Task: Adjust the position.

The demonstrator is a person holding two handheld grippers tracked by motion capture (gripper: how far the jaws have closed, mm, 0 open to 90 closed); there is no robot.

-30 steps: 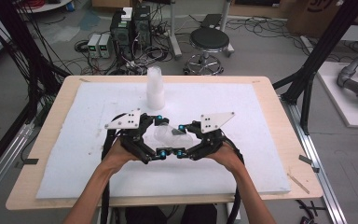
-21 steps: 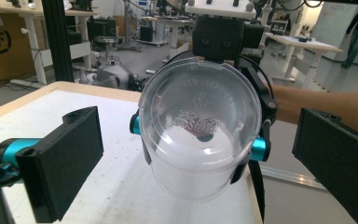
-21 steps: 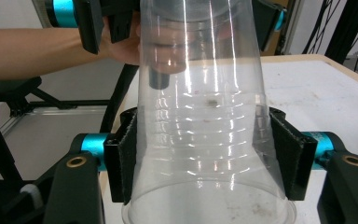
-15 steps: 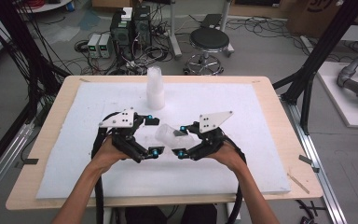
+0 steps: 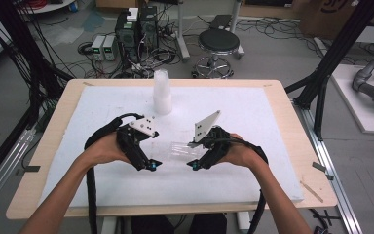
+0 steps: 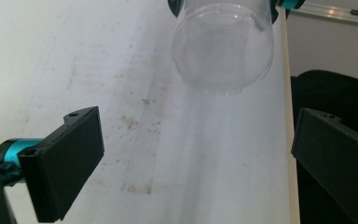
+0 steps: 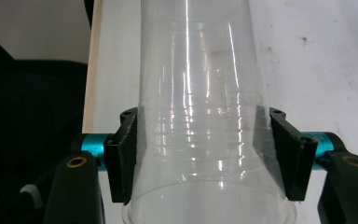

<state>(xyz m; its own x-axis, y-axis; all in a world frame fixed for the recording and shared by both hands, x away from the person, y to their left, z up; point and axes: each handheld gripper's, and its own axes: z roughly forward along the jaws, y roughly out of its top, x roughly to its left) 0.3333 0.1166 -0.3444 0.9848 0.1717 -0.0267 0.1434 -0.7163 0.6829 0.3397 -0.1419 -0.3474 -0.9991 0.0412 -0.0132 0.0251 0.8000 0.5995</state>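
A clear plastic cup (image 5: 181, 149) lies on its side just above the white table cover, held near its rim. My right gripper (image 5: 198, 157) is shut on it. In the right gripper view the cup (image 7: 200, 107) runs away from the camera, and the two black pads (image 7: 127, 149) press its ribbed sides. My left gripper (image 5: 147, 165) stands a short way to the left of the cup, open and holding nothing. In the left gripper view the cup's round base (image 6: 223, 46) faces me beyond the wide-apart jaws of my left gripper (image 6: 198, 126).
A stack of clear cups (image 5: 162, 92) stands upright at the back middle of the white cover (image 5: 272, 126). The table's wooden edge (image 5: 175, 210) runs along the front. Beyond the table are a stool (image 5: 218, 41), computer boxes and cables on the floor.
Both grippers were together at the cup. My left gripper has let go, opened and drawn back to the left. The right one keeps the cup and has tilted.
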